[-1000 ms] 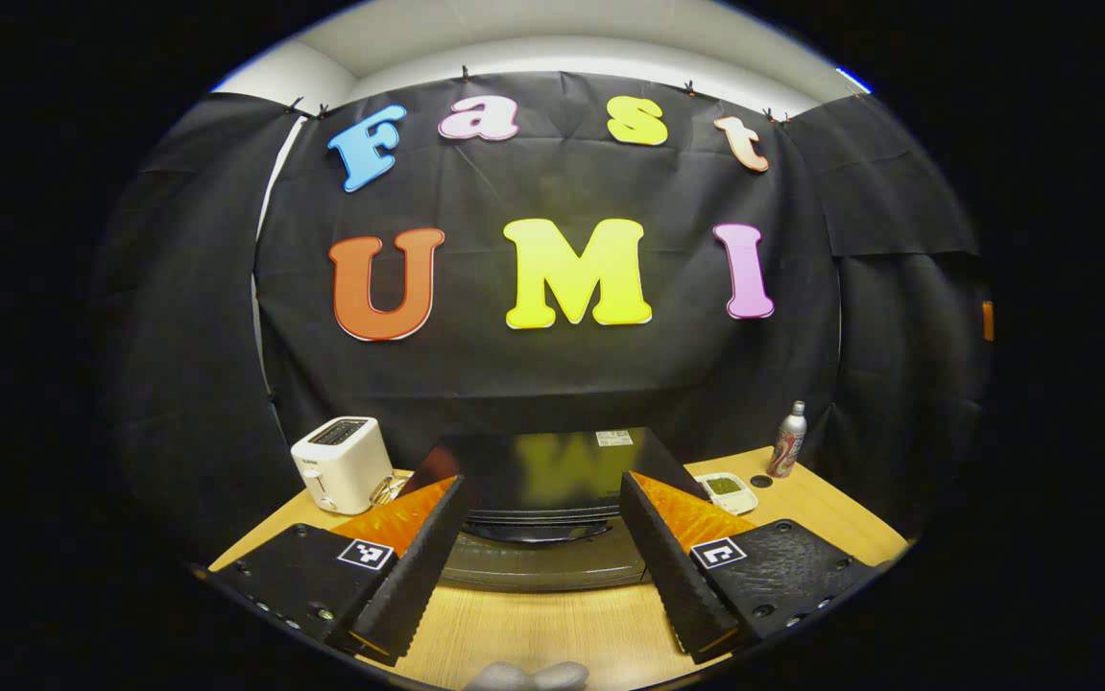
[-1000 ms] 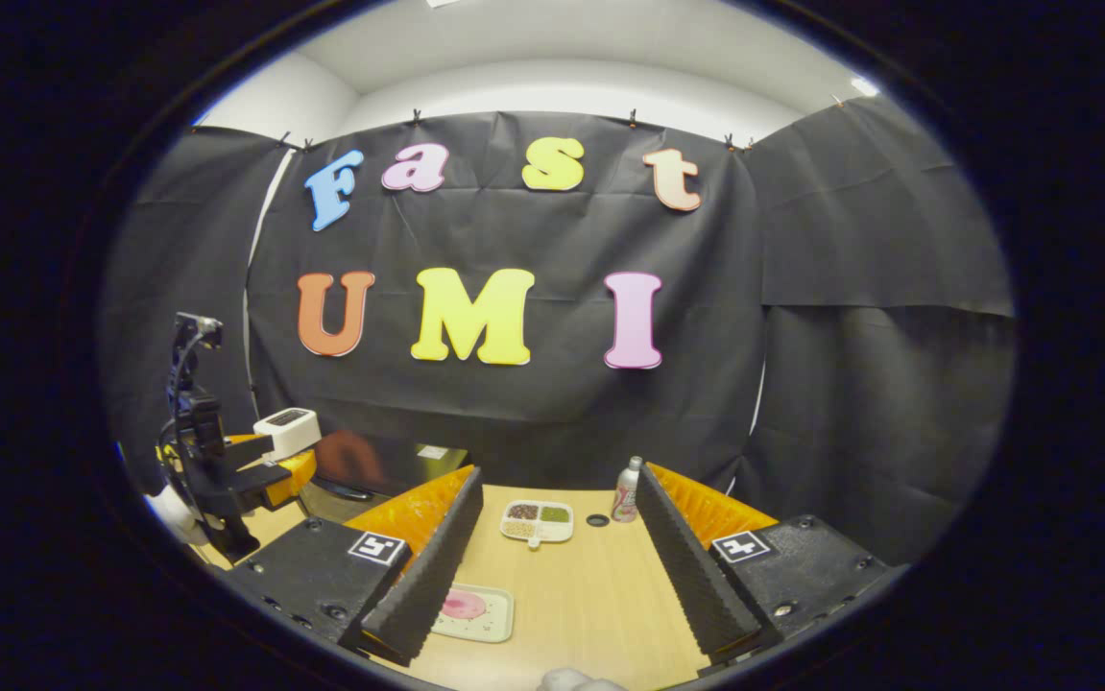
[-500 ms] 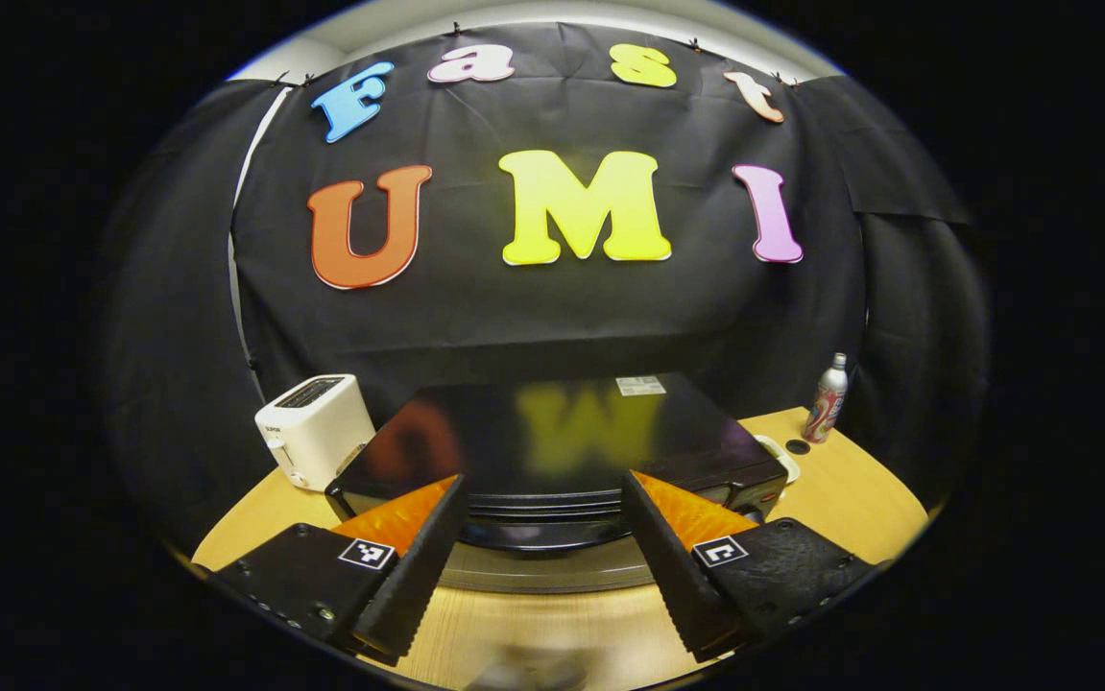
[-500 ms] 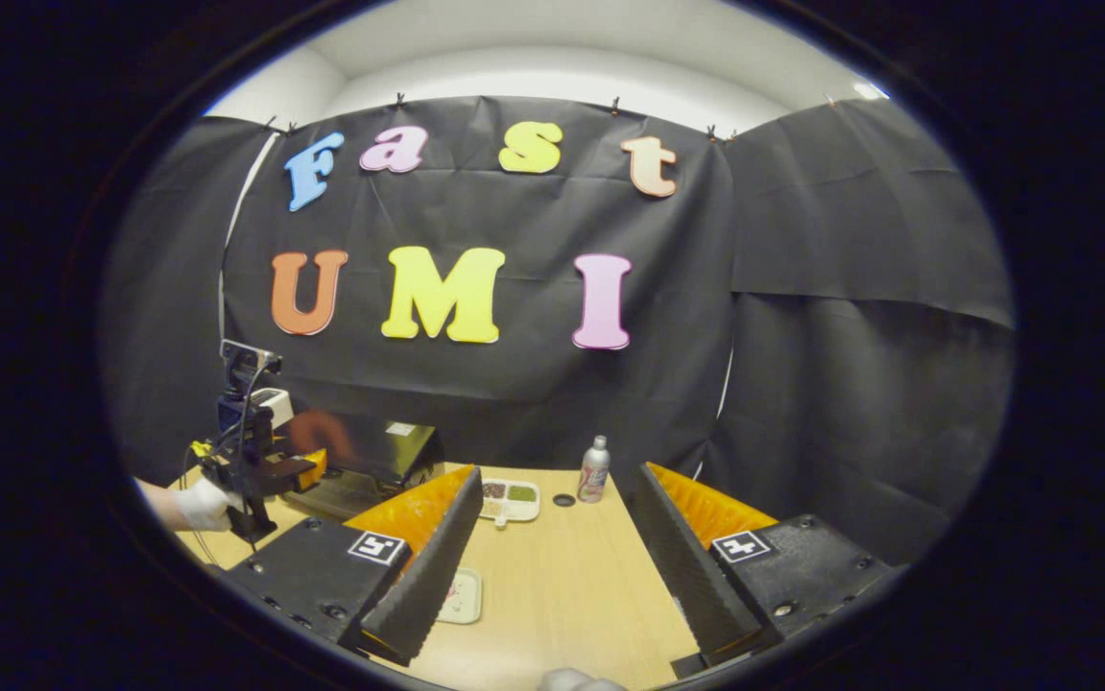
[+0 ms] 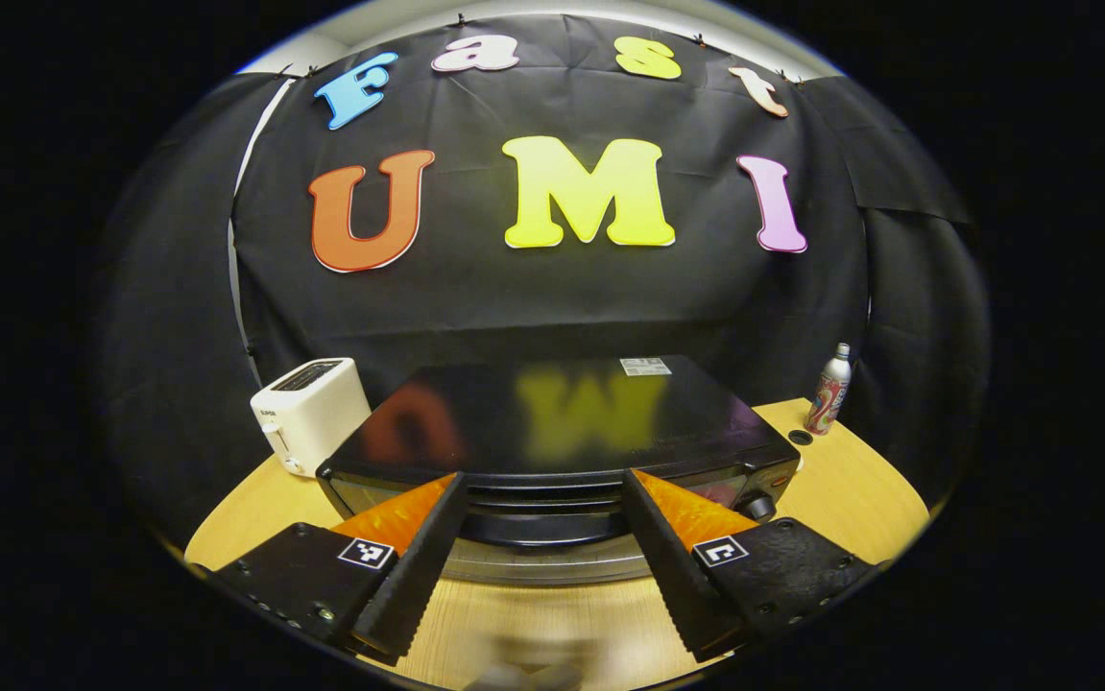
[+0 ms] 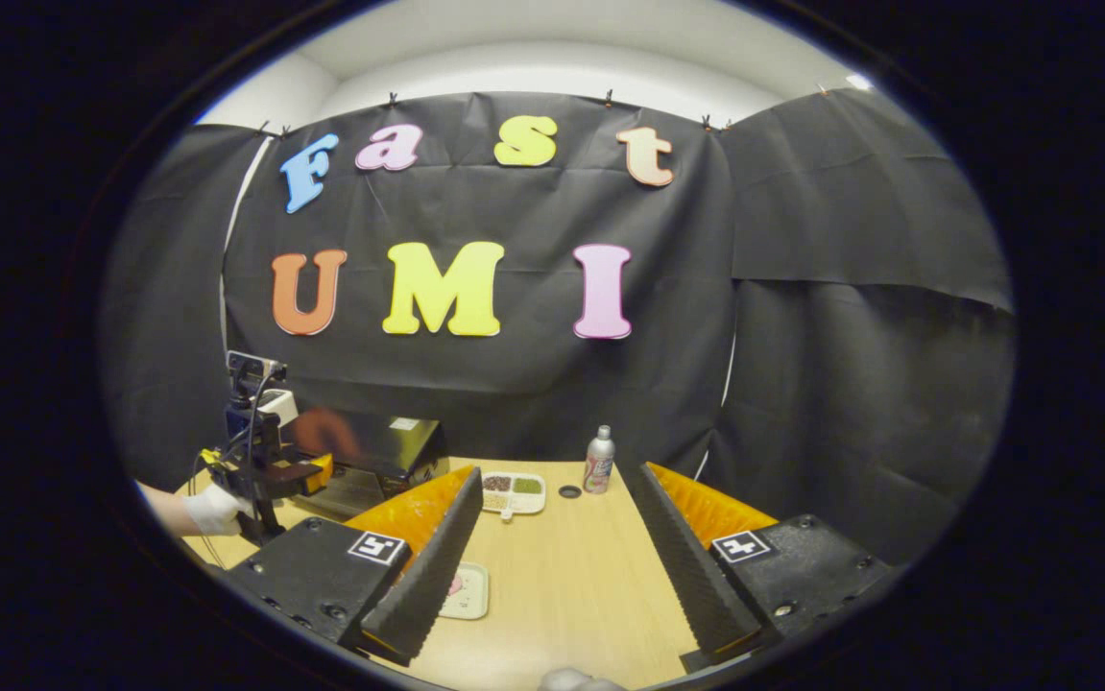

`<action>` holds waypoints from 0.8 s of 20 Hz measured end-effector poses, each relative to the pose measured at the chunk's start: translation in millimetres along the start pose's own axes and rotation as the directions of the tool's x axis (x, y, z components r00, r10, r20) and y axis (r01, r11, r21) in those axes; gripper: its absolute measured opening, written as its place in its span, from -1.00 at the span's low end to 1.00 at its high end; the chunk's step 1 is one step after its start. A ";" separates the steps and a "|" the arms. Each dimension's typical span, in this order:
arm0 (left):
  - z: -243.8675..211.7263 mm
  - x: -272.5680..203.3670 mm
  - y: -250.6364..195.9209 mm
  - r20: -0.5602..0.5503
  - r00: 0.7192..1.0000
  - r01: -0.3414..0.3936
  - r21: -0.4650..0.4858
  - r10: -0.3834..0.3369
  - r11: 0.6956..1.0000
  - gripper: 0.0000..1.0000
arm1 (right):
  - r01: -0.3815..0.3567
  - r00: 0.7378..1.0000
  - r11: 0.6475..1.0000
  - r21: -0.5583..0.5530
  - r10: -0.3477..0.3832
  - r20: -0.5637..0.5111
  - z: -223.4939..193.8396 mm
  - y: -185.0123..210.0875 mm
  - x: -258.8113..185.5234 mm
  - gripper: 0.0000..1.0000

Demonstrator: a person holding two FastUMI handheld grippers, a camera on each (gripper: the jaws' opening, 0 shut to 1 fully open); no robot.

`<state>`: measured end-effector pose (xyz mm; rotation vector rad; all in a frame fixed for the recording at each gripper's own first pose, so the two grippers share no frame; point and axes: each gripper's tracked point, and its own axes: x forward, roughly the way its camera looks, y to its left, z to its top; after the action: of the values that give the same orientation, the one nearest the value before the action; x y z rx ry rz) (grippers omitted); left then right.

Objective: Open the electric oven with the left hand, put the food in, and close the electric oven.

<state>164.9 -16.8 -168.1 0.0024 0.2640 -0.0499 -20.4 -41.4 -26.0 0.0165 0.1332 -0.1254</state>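
Facing electric oven [image 5: 562, 422] front edge, left hand-held gripper [image 5: 544, 566] spread

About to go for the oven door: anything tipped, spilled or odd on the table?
Nothing stands out. The oven, toaster and can stand upright; the divided tray lies flat, unspilled. Both hand-held grippers are open.

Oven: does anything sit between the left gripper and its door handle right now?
Nothing visible does. In the left gripper view the open left gripper faces the oven head-on, with its handle showing between the fingers and only bare table in front. The toaster stands off to the side.
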 end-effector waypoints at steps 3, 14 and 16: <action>-7.9 -14.3 -0.7 -0.007 1.000 0.005 0.002 -0.005 1.000 0.94 | -0.009 1.000 1.000 0.003 0.009 0.000 -1.7 2.4 -1.3 0.93; -55.0 -62.0 -3.5 -0.062 0.998 0.031 -0.010 -0.031 0.999 0.94 | -0.047 0.999 0.999 -0.013 0.047 -0.008 -11.4 19.8 -15.6 0.94; -66.8 -69.2 -3.6 -0.080 0.996 0.032 -0.008 -0.032 0.999 0.94 | -0.050 0.999 0.999 -0.011 0.050 -0.012 -13.1 21.9 -18.1 0.94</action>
<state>80.6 -16.4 -214.5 -0.0062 0.3441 -0.0809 -37.2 -17.1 -36.4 0.0091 0.1448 -0.0748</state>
